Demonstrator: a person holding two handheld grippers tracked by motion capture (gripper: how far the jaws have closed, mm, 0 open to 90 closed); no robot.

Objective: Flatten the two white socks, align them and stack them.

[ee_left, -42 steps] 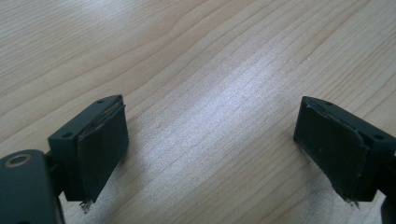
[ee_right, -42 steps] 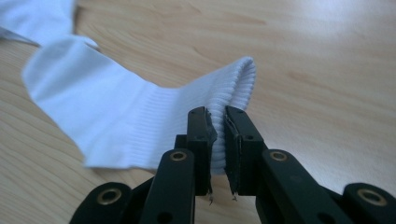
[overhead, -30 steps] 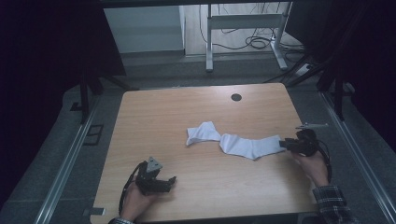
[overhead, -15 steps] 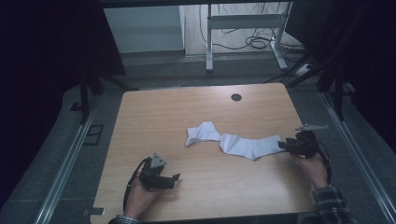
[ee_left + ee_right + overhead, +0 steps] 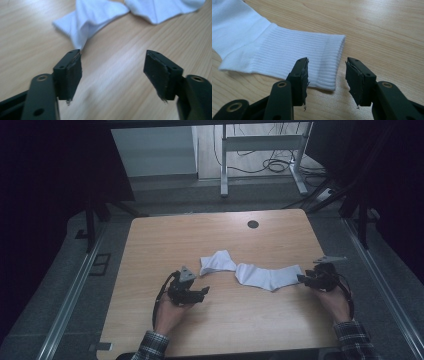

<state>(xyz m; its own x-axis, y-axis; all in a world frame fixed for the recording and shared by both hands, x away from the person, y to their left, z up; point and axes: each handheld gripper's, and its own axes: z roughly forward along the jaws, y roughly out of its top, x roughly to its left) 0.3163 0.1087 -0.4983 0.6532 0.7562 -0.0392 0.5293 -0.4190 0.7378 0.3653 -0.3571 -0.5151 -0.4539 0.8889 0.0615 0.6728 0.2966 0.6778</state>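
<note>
No readable text, label, brand or number anywhere; none.

We see the right gripper point(image 5: 327, 75) low over a wooden table point(image 5: 387, 30), its jaws apart. The ribbed cuff of a white sock point(image 5: 294, 47) lies flat, its hem edge between the jaws, unclamped.
</note>
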